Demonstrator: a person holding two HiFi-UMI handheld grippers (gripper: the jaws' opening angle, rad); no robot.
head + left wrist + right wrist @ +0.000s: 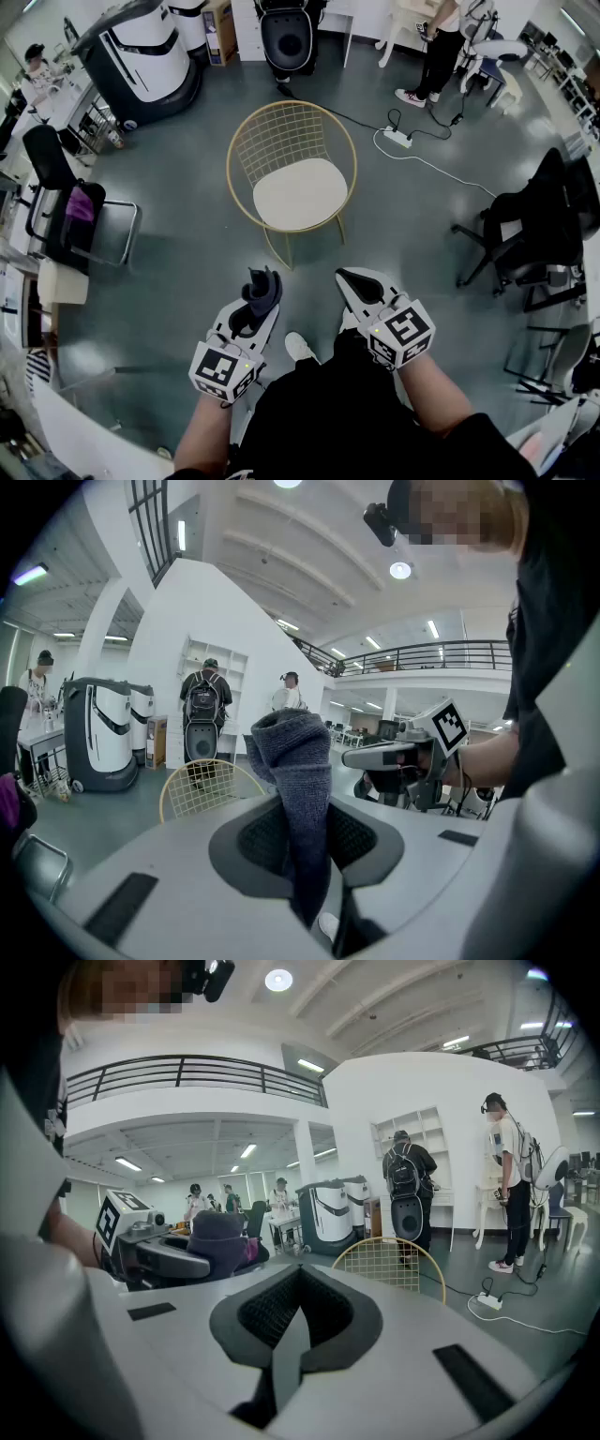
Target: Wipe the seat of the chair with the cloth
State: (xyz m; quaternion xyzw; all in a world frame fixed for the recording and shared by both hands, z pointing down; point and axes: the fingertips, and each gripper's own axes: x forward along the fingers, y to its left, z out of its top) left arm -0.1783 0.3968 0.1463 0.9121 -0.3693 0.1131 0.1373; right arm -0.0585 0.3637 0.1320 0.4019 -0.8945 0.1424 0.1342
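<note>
Left gripper (pixel 260 298): jaws closed down on a dark blue-grey knitted cloth (pixel 298 771), with only the fabric's thickness between the pads. The cloth stands up out of the jaws in a bunched fold that rises past the tips. It touches nothing else.

Right gripper (pixel 292 1333): jaws brought fully together with nothing between them. It is held beside the left gripper at about the same height. The two are near each other but not touching.

Between and just below the two grippers: one white shoe (pixel 300 347) of the person, on the grey floor (pixel 187 216).

Ahead of both sets of tips, clear of them: a round gold wire chair (pixel 291 141) with a cream round seat pad (pixel 300 194). The seat is bare and the cloth is well short of it. In the left gripper view the wire back shows behind the cloth, to its left.

Beyond the chair, off to the right gripper's side: a white power strip (pixel 397 138) on the floor with its cable trailing. Further out on that side stands a black office chair (pixel 534 225).
</note>
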